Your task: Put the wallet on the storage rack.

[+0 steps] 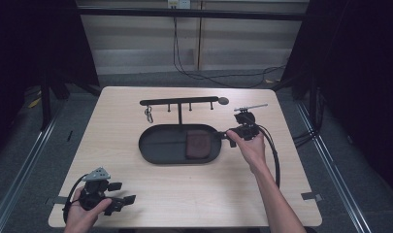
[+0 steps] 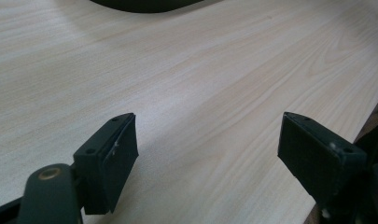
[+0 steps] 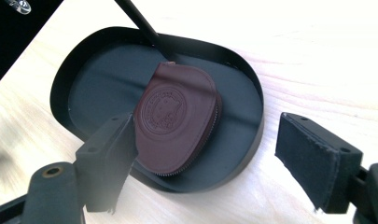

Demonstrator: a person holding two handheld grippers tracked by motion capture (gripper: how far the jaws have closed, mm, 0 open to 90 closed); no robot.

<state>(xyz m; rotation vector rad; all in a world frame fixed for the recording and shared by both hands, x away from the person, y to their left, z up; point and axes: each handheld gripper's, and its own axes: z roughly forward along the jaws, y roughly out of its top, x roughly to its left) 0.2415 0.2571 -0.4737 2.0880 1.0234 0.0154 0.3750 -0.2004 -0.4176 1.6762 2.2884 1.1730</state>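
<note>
High view: hook rack [image 1: 179,102] behind tray [image 1: 150,145]; pouch [image 3: 177,116] inside; possibly keyring [image 1: 149,115]; both grippers apart.

The left black two-jaw tongs [image 1: 120,193] carry a grey three-cornered plate [image 1: 98,174] on top and a looping black cable [image 1: 68,204]. The right black tongs [image 1: 231,137] trail a thicker black cable [image 1: 274,150]. Each jaw ends in a rectangular black pad [image 3: 308,156] fixed with small screws [image 3: 341,150]. Both forearms are bare, no sleeves.
</note>
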